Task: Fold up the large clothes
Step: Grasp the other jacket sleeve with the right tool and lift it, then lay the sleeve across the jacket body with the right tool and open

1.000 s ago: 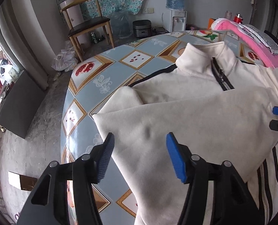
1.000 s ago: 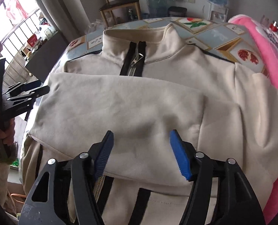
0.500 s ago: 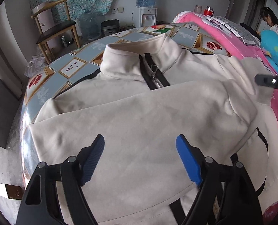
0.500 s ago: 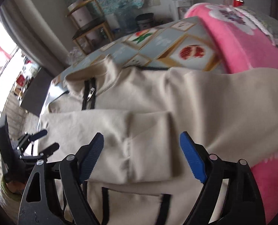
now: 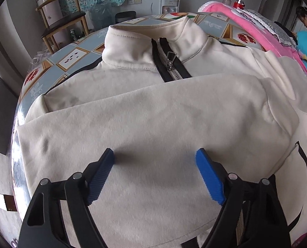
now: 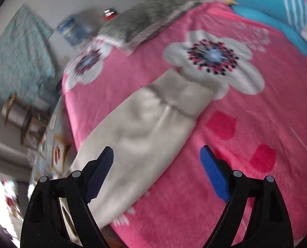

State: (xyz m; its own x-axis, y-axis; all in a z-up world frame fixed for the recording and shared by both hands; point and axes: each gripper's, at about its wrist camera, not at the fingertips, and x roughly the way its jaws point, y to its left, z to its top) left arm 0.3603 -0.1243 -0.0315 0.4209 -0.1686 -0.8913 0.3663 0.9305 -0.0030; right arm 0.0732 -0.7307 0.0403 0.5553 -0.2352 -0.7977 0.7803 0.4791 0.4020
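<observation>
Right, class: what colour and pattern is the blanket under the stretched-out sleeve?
Pink blanket with large white flowers, clearest in the right wrist view.

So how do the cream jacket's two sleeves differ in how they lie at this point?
The folded cream sleeve lies across the jacket's chest, below the black zipper; the stretched-out cream sleeve extends away from the jacket. The folded sleeve rests on the jacket itself; the stretched-out one lies on the pink flowered blanket. Both are the same cream fabric, and neither is gripped.
</observation>
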